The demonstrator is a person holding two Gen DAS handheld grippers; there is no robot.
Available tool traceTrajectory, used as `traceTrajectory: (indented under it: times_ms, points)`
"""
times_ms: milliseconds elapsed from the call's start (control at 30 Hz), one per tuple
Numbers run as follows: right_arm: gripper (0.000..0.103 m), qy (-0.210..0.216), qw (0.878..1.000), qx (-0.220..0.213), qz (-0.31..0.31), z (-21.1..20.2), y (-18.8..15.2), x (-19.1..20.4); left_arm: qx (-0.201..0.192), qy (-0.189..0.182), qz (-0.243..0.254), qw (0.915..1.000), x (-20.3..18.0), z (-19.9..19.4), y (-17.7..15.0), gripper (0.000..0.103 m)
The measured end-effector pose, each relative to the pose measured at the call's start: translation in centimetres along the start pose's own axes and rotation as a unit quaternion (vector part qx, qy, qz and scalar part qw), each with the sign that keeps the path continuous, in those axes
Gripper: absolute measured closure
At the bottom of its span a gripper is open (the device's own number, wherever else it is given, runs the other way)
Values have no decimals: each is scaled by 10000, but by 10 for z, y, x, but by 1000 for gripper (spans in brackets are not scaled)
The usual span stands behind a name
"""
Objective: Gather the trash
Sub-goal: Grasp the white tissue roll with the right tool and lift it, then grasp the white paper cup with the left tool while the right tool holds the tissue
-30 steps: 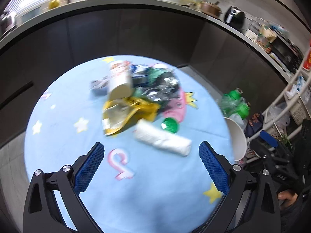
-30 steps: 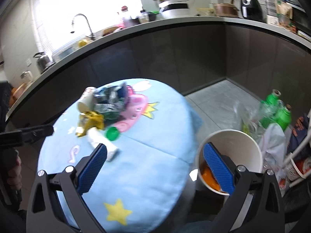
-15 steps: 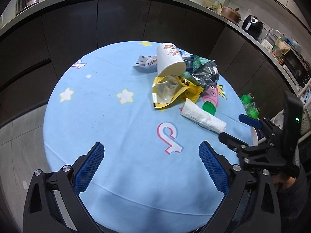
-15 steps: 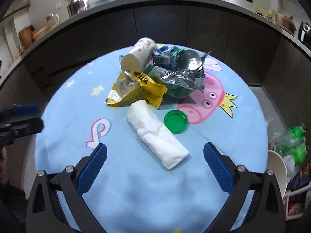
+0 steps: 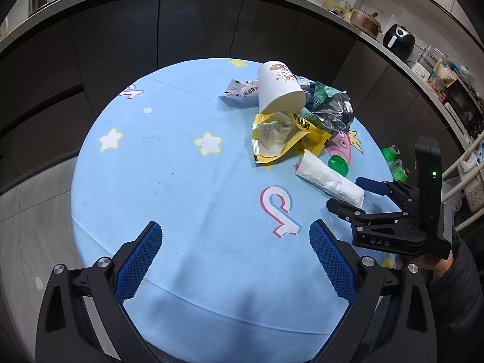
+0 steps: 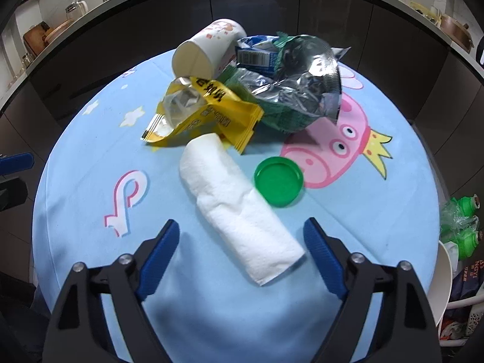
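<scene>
The right gripper (image 6: 240, 246), whose jaws have just been closing but remain wide and clear of it, is poised around the near end of the rolled white paper towel (image 6: 239, 208) lying on the round blue cartoon-print tablecloth (image 6: 378, 211). The soft roll could be flattened or slip out, and the green plastic lid (image 6: 279, 181) just beside it could be nudged away. Only in the left wrist view is the wide, empty left gripper (image 5: 236, 255) seen over bare cloth, with the white-and-red wrapper (image 5: 242, 90) behind the tipped white paper cup (image 5: 279, 87).
</scene>
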State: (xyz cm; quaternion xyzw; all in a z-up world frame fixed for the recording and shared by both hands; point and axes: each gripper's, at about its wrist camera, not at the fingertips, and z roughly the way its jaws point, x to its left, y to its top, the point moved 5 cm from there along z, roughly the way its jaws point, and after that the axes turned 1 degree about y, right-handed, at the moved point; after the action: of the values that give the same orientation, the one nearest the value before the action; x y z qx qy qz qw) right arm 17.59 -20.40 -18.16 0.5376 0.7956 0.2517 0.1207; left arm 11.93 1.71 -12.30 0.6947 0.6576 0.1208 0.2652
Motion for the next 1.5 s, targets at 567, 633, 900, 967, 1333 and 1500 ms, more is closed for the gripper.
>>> traceTrajectory:
  times_ms: [567, 633, 900, 967, 1333, 1500]
  points:
    - [55, 429, 9989, -26, -195, 9, 14, 34, 326, -442, 188, 9983, -16, 26, -3, 31]
    - [83, 362, 9992, -46, -137, 9, 14, 32, 311, -458, 248, 9982, -19, 29, 1, 32]
    - [90, 436, 9976, -447, 315, -24, 3, 14, 35, -537, 247, 9982, -36, 40, 53, 32]
    - [90, 419, 9971, -527, 359, -30, 2, 12, -129, -518, 178, 9984, -42, 42, 78, 31]
    - [90, 232, 9951, -741, 619, -52, -5, -12, -14, -187, 193, 9996, -76, 95, 157, 30]
    - [90, 187, 9940, -781, 740, -57, -10, -19, 260, -172, 61, 9995, -74, 116, 159, 46]
